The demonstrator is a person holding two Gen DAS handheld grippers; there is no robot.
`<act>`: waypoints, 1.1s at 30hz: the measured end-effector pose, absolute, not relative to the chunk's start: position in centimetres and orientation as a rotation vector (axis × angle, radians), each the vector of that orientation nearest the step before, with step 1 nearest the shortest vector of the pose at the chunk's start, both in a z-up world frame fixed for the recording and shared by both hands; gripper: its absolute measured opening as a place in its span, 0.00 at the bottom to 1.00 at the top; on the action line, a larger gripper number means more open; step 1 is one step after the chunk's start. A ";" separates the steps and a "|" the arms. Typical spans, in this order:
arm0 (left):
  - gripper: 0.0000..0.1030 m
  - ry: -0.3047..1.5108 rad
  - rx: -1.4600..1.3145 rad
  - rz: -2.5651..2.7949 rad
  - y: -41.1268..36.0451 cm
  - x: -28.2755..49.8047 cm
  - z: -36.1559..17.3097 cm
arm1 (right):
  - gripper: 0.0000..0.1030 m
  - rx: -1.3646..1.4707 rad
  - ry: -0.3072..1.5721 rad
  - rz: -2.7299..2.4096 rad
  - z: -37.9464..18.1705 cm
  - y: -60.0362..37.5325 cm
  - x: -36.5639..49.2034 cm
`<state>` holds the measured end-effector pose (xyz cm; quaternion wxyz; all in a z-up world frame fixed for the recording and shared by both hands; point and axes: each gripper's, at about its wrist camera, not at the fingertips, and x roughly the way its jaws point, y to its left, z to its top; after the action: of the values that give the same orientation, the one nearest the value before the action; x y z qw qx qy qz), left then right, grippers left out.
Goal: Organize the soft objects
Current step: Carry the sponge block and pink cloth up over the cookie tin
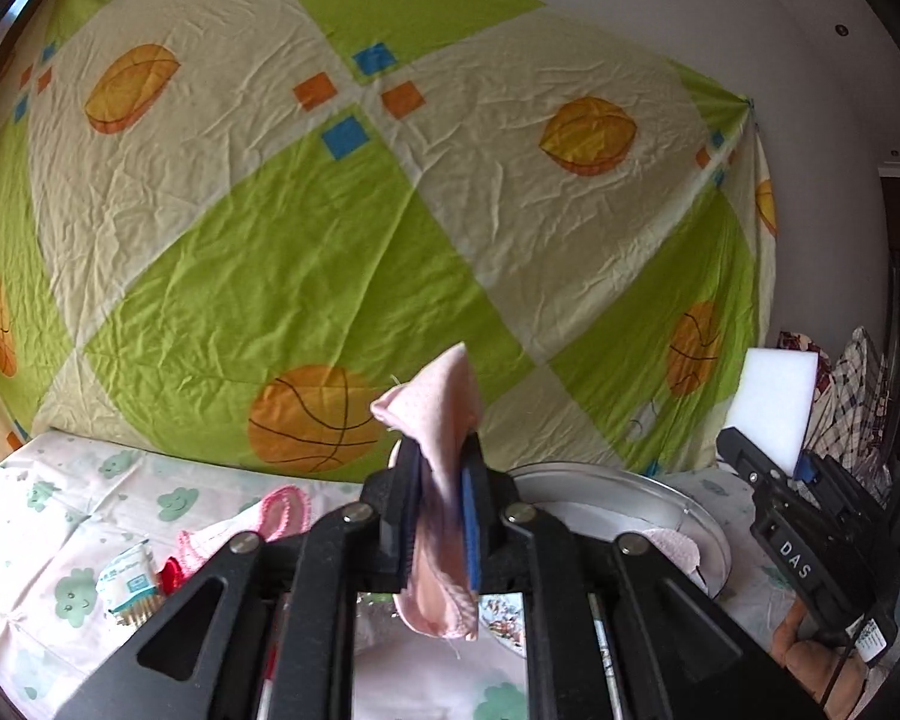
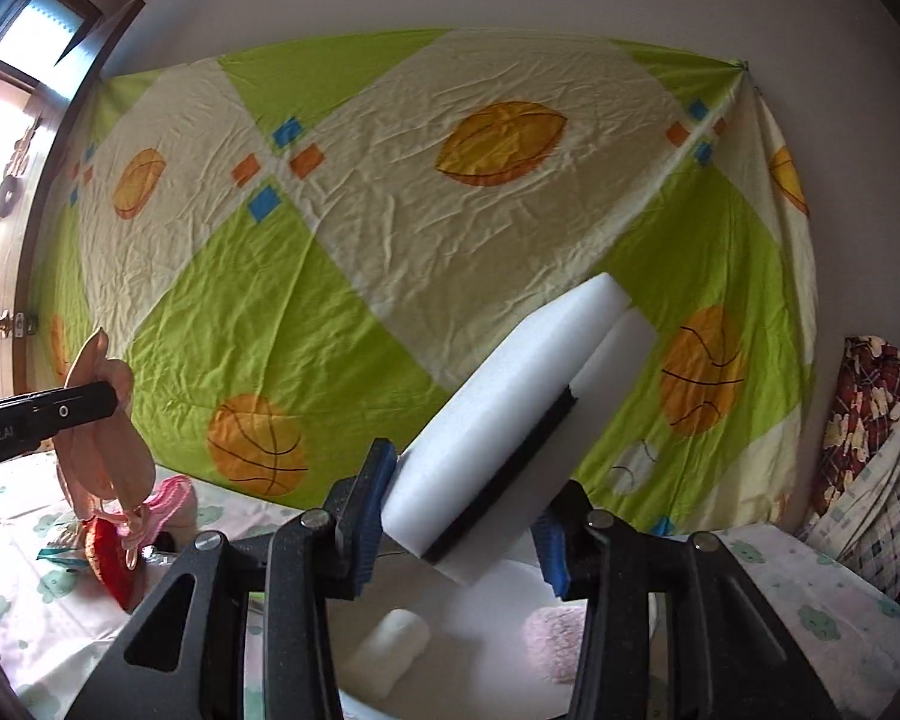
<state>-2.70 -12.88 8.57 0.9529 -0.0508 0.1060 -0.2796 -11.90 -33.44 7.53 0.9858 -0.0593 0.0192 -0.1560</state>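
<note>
My left gripper (image 1: 441, 516) is clenched on a pale pink cloth (image 1: 444, 480). The cloth is thin and soft, with a fine dotted weave; one corner stands up above the fingers in a folded point, and the rest hangs down below them in a rounded, hemmed edge. From the right wrist camera I see the same cloth (image 2: 105, 450) drooping in loose folds.

My right gripper (image 2: 459, 516) grasps a white sponge block (image 2: 510, 420), tilted, with its far end pointing up to the right. It is a smooth, matte foam with straight edges, and a dark layer runs along one side. The blue ribbed pads (image 2: 371, 516) press it from both sides.

Both things are held in the air above the bed. Under the right gripper there is a round metal basin (image 1: 684, 510) with a shiny rim. Inside it lie a small white roll (image 2: 390, 648) and a fluffy pink towel (image 2: 555, 636).

The bedsheet (image 1: 60, 510) is white with green cloud faces. On it, to the left, rest a pink knitted piece (image 1: 282, 510) and a red soft thing (image 2: 111, 558). Behind hangs a wrinkled green and cream sheet (image 1: 330, 210) with basketball prints.
</note>
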 end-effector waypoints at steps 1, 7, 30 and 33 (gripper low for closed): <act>0.09 0.214 -0.096 -0.576 -13.5 -2.7 8.7 | 0.44 -0.116 0.035 -0.326 7.7 -34.2 -11.9; 0.09 0.230 -0.075 -0.627 -17.2 -2.1 8.7 | 0.44 -0.128 0.056 -0.398 7.4 -37.7 -11.6; 0.09 0.424 -0.066 -0.678 -29.2 2.8 4.8 | 0.44 -0.117 0.284 -0.426 4.0 -43.3 -6.6; 0.09 0.440 -0.057 -0.675 -30.0 3.2 4.3 | 0.44 -0.105 0.307 -0.413 3.7 -43.6 -6.2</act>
<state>3.16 -30.05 4.34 0.9195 -0.0277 0.2138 -0.3286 -6.23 -43.64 3.71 0.9657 -0.0519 0.1518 -0.2040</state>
